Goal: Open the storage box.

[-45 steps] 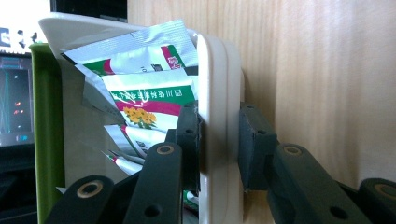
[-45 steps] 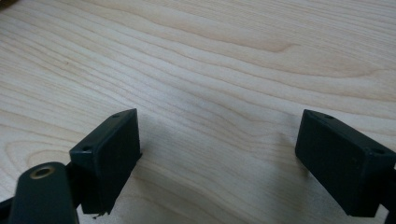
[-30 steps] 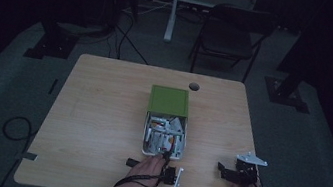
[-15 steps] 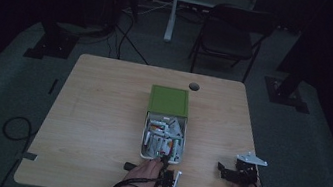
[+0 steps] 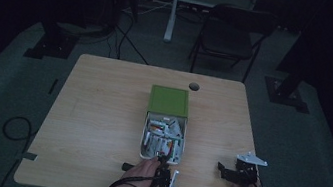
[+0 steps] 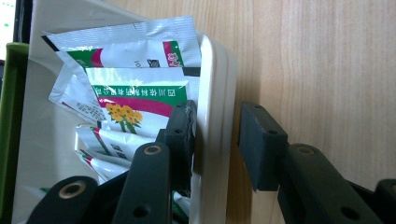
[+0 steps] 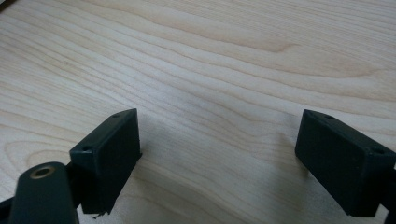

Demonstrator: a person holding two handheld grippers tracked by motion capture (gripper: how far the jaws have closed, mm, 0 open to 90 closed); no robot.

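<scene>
Left gripper (image 5: 161, 166) sits at the lower centre of the high view, against the near end of the white box (image 5: 181, 146) of sachets, while the right gripper (image 5: 233, 173) rests lower right on the table (image 5: 100, 113). Seen from the left gripper view, its jaws have just been opening and straddle the box's wall (image 6: 212, 140), one inside against the sachets (image 6: 135, 98), one standing clear outside. Across the right gripper view, the jaws are spread wide over bare wood.

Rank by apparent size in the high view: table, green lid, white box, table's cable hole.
1. table
2. white box and green lid: look alike in size, so unranked
3. cable hole
</scene>
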